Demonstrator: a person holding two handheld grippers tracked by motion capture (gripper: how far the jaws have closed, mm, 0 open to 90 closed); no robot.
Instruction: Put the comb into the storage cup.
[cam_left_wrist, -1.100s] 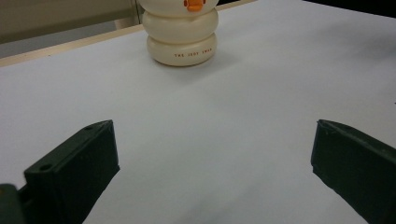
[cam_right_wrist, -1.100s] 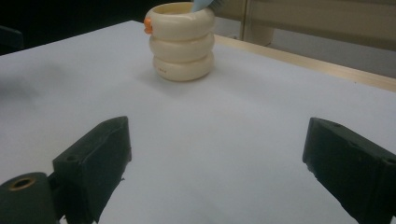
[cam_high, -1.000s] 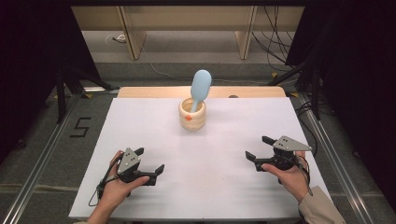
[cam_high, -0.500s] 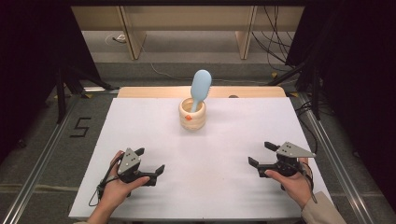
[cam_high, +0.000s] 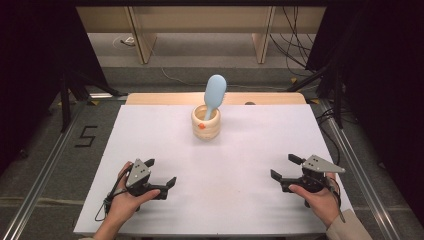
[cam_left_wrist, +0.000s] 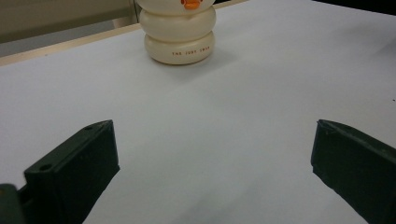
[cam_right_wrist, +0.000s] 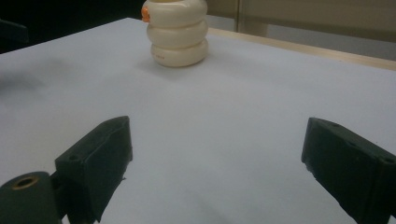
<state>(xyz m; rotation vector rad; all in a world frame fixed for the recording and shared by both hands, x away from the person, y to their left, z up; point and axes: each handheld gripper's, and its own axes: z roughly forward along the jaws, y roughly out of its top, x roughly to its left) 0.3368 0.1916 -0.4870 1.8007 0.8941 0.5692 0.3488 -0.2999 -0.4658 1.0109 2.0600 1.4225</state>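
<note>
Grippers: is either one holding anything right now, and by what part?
Nothing is held. The left gripper and right gripper are both open over the white table, apart from the cream holder.

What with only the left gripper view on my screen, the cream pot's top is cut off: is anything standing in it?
Observer: Yes. The high view shows a light blue paddle standing in the pot, tilted slightly to the right.
Operator: And where is the right claw?
Observer: The right claw is low over the white table near its front right corner, jaws open and empty, well apart from the pot.
</note>
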